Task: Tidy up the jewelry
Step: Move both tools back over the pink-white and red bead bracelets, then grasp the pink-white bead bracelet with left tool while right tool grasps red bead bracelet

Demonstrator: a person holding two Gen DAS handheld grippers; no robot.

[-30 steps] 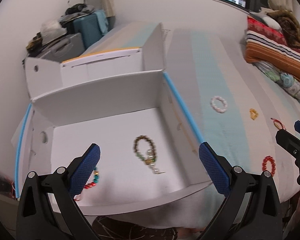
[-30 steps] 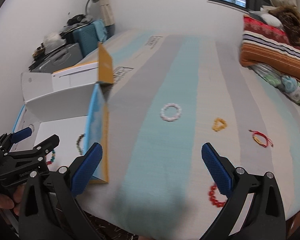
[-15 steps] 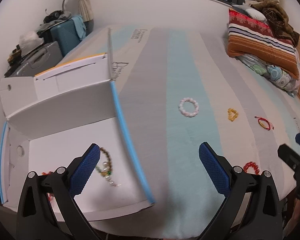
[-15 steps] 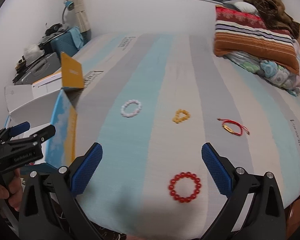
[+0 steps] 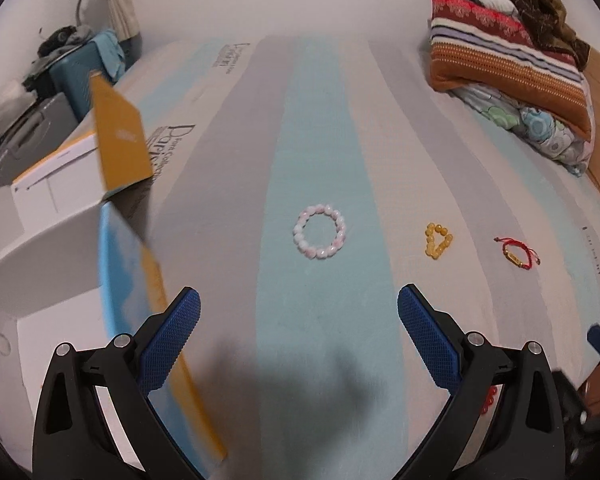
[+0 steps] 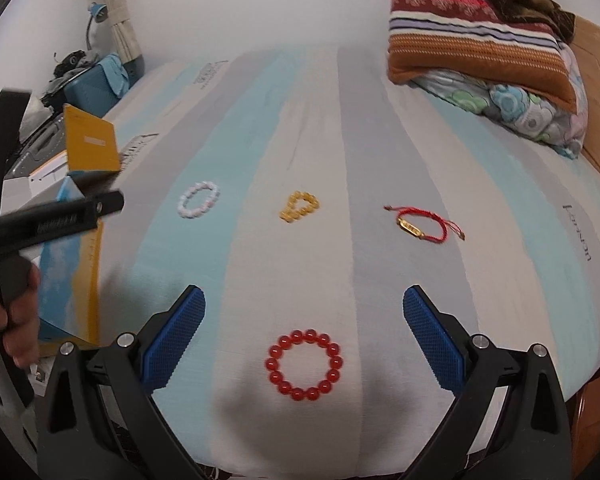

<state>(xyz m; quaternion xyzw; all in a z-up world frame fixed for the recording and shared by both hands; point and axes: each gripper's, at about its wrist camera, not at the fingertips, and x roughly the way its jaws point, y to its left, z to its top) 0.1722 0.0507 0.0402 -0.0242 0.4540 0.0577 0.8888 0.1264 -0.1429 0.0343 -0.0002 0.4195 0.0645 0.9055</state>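
Right wrist, red bracelet between claw fingers

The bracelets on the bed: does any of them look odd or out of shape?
Yes, the yellow bracelet is bunched into a pinched, uneven loop, while the white bracelet and the red bead bracelet lie as open rings. Nothing looks broken or spilled.

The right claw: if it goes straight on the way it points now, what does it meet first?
Most likely the red bead bracelet, which lies on the bed cover between the open fingers of the right claw, close ahead. Nothing stands before it, though depth is hard to judge.
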